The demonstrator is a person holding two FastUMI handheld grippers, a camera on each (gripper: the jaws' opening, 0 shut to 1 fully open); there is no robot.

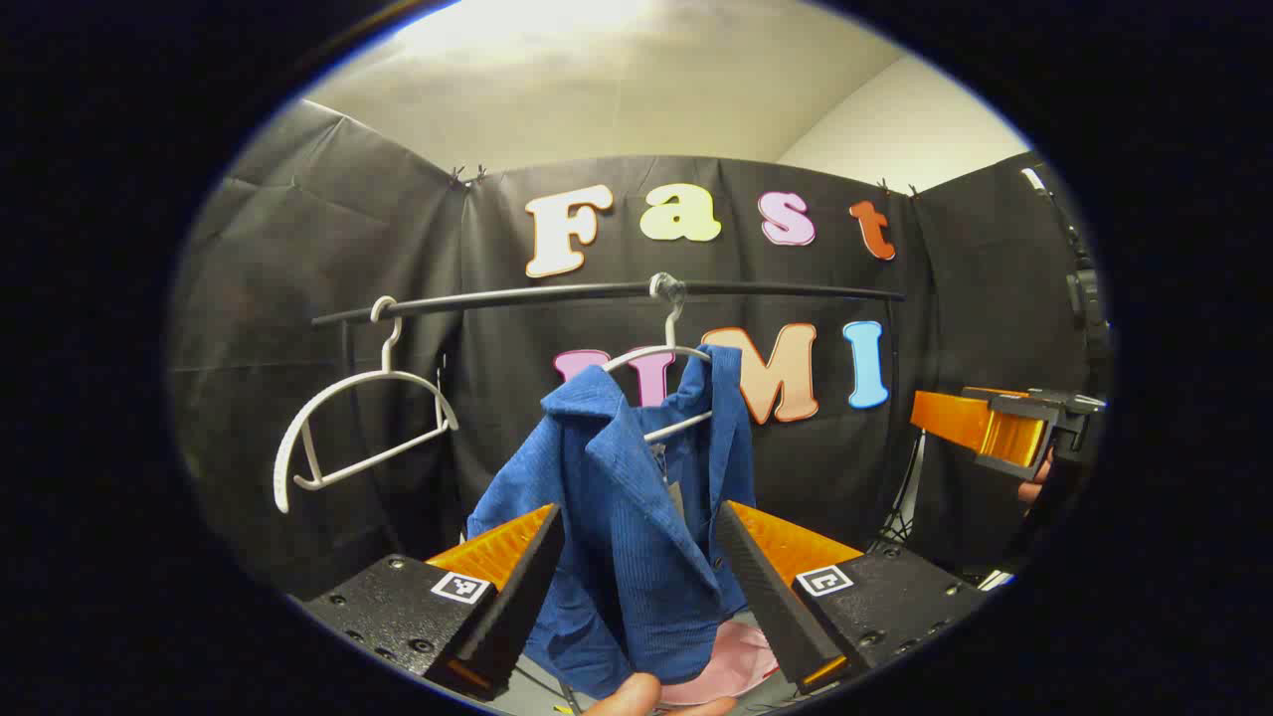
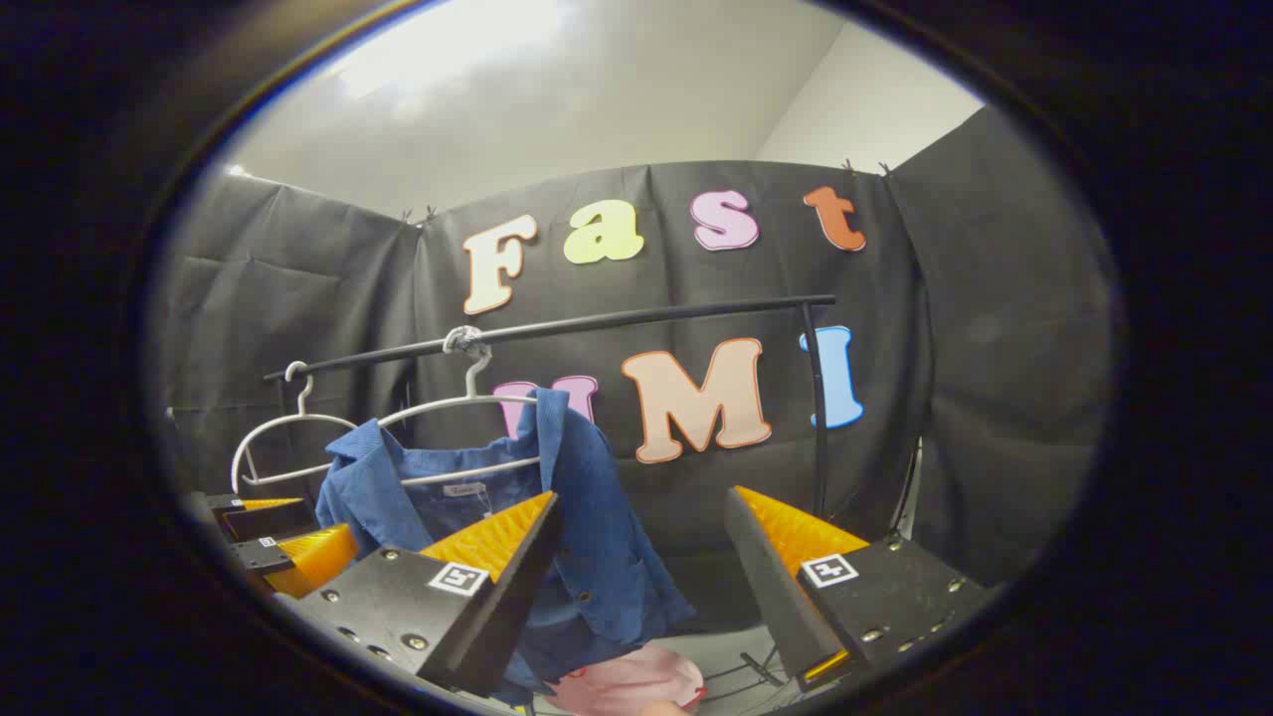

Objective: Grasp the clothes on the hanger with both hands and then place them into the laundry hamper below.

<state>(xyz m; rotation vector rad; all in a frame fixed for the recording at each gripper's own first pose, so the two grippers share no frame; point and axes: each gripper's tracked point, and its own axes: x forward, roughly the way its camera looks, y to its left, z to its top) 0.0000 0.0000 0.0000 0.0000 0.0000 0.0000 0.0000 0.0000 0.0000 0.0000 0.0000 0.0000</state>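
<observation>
A black horizontal rail (image 1: 607,291) spans the booth in front of the black cloth wall (image 1: 298,259); in the right gripper view its black upright post (image 2: 818,408) stands at the rail's right end. An empty white hanger (image 1: 358,423) hangs by its hook near the rail's left end, tilted, its bar sloping up to the right. Small clips (image 1: 467,176) pinch the cloth along its top edge. Above the cloth a pale ceiling (image 1: 617,80) and a light side wall (image 2: 855,99) meet in a corner. At the far right of the left gripper view, dark stand parts (image 1: 1084,288) rise, too blurred to identify.
</observation>
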